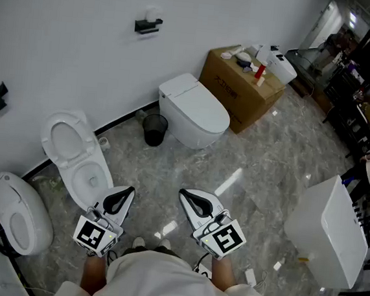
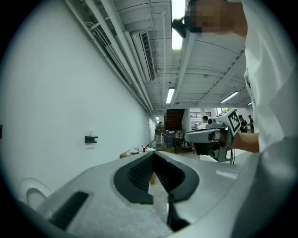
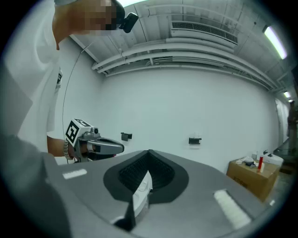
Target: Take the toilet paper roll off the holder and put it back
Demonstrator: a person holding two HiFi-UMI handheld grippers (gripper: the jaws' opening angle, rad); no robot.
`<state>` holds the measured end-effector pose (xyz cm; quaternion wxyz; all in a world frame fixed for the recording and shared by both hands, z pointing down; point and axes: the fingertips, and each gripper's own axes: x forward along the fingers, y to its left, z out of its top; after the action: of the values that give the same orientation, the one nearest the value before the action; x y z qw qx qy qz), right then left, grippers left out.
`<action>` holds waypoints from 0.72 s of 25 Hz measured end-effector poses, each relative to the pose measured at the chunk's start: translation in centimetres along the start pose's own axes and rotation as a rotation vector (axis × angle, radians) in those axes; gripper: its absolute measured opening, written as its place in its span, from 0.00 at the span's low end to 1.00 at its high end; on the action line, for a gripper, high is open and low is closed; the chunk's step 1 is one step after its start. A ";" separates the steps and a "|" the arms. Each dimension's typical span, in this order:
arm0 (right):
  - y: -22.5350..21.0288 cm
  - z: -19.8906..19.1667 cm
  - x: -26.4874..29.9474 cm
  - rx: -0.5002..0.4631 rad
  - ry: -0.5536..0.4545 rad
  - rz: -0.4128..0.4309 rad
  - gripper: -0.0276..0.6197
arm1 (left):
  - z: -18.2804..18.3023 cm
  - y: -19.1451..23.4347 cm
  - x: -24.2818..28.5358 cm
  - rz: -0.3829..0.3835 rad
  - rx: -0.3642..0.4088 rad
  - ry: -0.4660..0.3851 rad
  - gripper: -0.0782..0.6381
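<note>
Claws level, left claw (image 1: 129, 190) beside right claw (image 1: 183, 193), both closed

The floor (image 1: 262, 158) is seen from above in the head view, which looks steeply down, with the left gripper (image 1: 123, 193) and the right gripper (image 1: 190, 196) near and the wall (image 1: 72, 35) far. Both gripper views are held low and level: the left is turned along the wall, the right straight at it. The black holder (image 1: 148, 25) and the cardboard box (image 1: 243, 84) are shared by all three views.
</note>
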<state>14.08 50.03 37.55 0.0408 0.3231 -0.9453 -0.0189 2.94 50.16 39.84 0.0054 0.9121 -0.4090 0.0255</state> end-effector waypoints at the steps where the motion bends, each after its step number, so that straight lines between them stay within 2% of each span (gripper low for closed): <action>1: 0.0 0.0 -0.1 0.002 0.002 0.004 0.05 | 0.0 -0.2 0.0 0.002 -0.004 0.003 0.12; 10: 0.1 0.4 0.3 -0.006 -0.002 0.022 0.05 | 0.1 0.0 -0.2 0.002 -0.005 0.006 0.12; 18: 0.0 1.3 0.7 0.022 -0.058 0.037 0.05 | 0.3 0.3 -0.2 0.006 -0.004 0.001 0.12</action>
<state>13.40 49.58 36.29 0.0102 0.3054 -0.9520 -0.0168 2.55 50.07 39.52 0.0074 0.9109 -0.4117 0.0253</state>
